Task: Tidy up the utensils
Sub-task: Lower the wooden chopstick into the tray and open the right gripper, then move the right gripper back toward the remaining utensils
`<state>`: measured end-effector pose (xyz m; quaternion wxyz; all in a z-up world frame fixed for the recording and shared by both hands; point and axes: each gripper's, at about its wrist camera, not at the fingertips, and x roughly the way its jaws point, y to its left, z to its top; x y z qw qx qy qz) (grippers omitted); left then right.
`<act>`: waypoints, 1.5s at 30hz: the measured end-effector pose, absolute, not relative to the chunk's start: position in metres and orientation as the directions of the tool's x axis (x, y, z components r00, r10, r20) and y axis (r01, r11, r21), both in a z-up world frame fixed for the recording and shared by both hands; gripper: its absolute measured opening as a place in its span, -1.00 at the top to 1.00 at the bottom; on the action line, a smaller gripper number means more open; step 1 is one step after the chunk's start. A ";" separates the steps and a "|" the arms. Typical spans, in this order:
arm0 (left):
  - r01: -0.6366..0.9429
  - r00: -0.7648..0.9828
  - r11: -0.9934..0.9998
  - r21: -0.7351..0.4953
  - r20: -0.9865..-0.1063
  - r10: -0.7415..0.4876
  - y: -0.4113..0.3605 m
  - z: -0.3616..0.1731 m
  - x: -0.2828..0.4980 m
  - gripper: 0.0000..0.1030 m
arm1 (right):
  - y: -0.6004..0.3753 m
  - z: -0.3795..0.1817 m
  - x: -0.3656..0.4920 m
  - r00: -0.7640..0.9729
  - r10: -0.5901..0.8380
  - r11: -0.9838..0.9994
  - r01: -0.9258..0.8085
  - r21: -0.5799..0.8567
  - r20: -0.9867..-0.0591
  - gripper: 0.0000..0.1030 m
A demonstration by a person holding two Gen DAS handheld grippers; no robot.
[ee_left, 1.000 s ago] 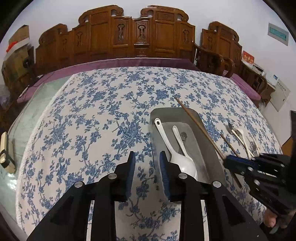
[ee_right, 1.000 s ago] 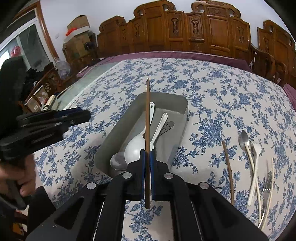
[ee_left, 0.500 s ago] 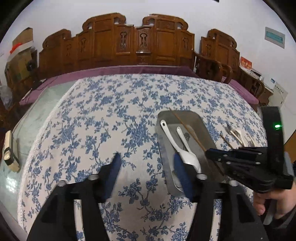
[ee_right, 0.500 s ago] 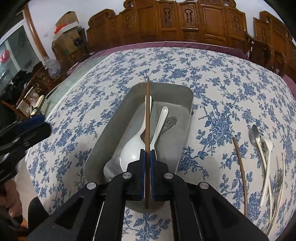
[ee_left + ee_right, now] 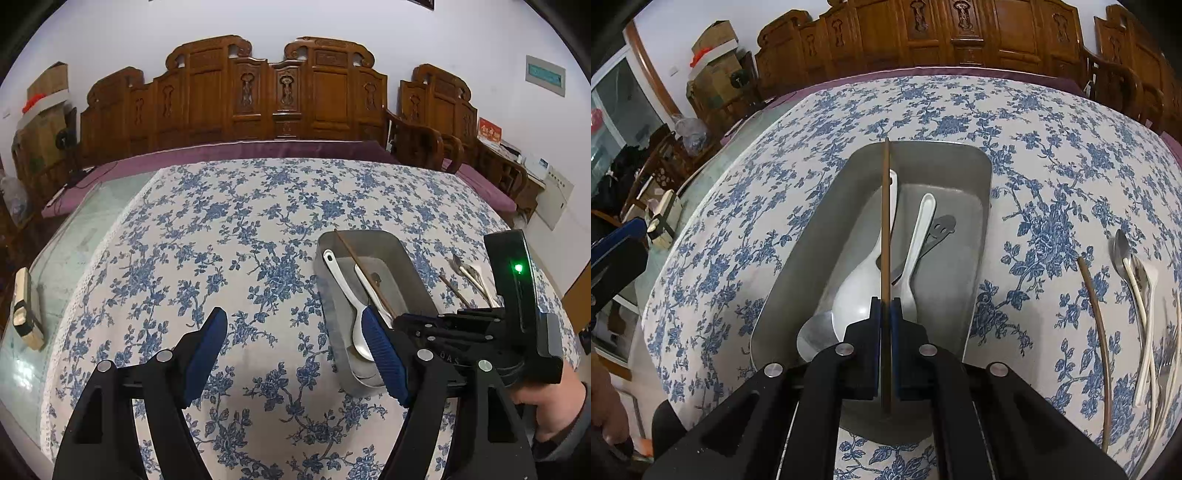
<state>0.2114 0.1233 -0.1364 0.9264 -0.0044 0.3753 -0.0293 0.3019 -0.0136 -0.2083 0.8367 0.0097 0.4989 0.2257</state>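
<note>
Chopstick (image 5: 885, 221) clamped in right gripper (image 5: 885, 314) above tray (image 5: 982, 206); next, release it inside; left gripper (image 5: 295, 347) empty, just opened.

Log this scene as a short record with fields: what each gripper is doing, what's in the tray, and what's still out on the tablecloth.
right gripper: shut on a thin brown wooden chopstick, held over the tray
left gripper: jaws just opened wide, nothing between them
grey metal rectangular tray: two white plastic spoons, one metal spoon
blue floral tablecloth, right of tray: second brown chopstick, metal spoon, white utensils, fork
</note>
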 end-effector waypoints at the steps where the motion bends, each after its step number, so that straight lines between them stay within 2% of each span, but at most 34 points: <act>1: 0.050 0.716 0.998 -0.030 -0.696 -0.057 0.124 -0.137 0.211 -0.40 | -0.014 -0.209 0.301 0.400 0.386 0.898 -0.367 0.241 -0.831 0.88; 9: 0.052 0.715 0.998 -0.032 -0.696 -0.060 0.123 -0.138 0.210 -0.40 | -0.014 -0.203 0.292 0.405 0.379 0.893 -0.397 0.213 -0.832 0.85; 18: 0.069 0.721 0.997 -0.027 -0.689 -0.068 0.113 -0.135 0.206 -0.64 | -0.043 -0.165 0.263 0.469 0.427 0.856 -0.485 0.179 -0.773 0.84; 21: 0.079 0.719 0.997 -0.022 -0.692 -0.072 0.106 -0.135 0.205 -0.74 | -0.066 -0.155 0.252 0.500 0.422 0.853 -0.501 0.144 -0.756 0.57; 23: 0.086 0.714 0.996 -0.021 -0.696 -0.076 0.100 -0.135 0.205 -0.75 | -0.085 -0.151 0.247 0.521 0.408 0.857 -0.502 0.118 -0.750 0.56; 29: 0.119 0.706 0.992 -0.032 -0.700 -0.107 0.071 -0.135 0.205 -0.76 | -0.140 -0.147 0.251 0.562 0.357 0.886 -0.457 0.079 -0.747 0.54; 31: 0.132 0.704 0.991 -0.034 -0.701 -0.118 0.059 -0.135 0.207 -0.76 | -0.161 -0.148 0.256 0.558 0.345 0.896 -0.436 0.086 -0.755 0.32; 36: 0.158 0.690 0.985 -0.072 -0.706 -0.162 0.024 -0.137 0.214 -0.76 | -0.207 -0.160 0.273 0.551 0.314 0.927 -0.354 0.124 -0.773 0.32; 45: 0.232 0.662 0.970 -0.078 -0.717 -0.216 -0.042 -0.145 0.225 -0.76 | -0.260 -0.184 0.295 0.564 0.241 0.961 -0.254 0.112 -0.790 0.32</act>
